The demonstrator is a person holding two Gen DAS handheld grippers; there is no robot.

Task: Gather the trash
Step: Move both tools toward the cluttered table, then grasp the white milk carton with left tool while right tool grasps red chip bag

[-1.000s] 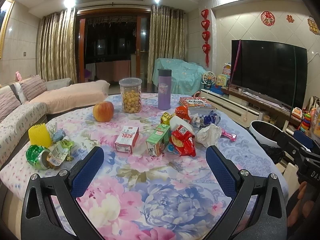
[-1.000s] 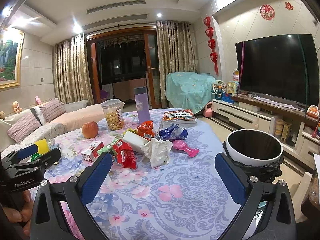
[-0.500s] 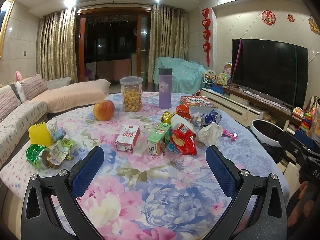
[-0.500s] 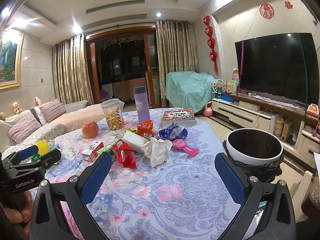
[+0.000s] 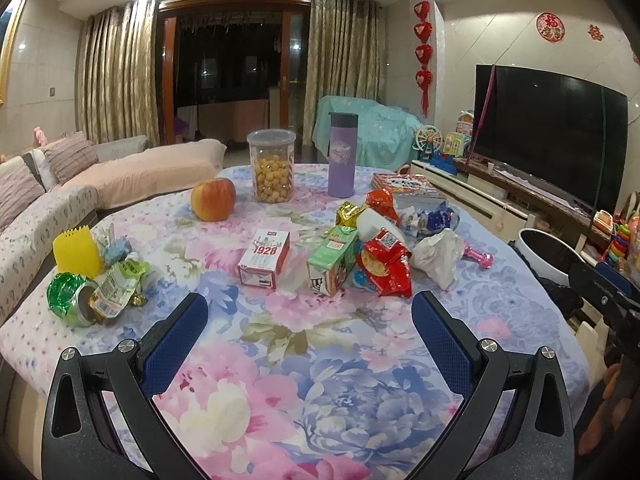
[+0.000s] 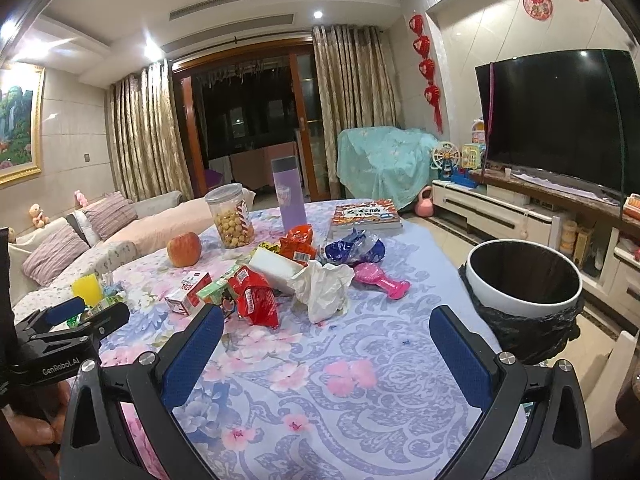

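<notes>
Trash lies mid-table on the floral cloth: a red snack wrapper [image 5: 384, 266] [image 6: 256, 298], a crumpled white tissue [image 5: 438, 254] [image 6: 322, 288], a green carton [image 5: 332, 260], a red-and-white 1928 carton [image 5: 265, 258] [image 6: 189, 292], a blue wrapper [image 6: 354, 248] and an orange wrapper [image 6: 296, 244]. A crushed green can [image 5: 70, 304] and a green wrapper [image 5: 116, 284] lie at the left edge. My left gripper [image 5: 310, 338] hangs open above the near cloth, short of the cartons. My right gripper [image 6: 326, 350] is open too, nothing between its pads. The white bin [image 6: 524, 280] with a black liner stands right of the table.
An apple [image 5: 212, 199], a jar of snack balls [image 5: 272, 172], a purple flask [image 5: 340, 154], a book [image 6: 366, 214] and a pink toy [image 6: 380, 278] also sit on the table. A yellow comb-like holder [image 5: 76, 254] is at left. Sofa left, TV cabinet right.
Both views have shifted only slightly; the table items sit a touch lower and nearer in the left wrist view. Nothing was grasped or moved.
</notes>
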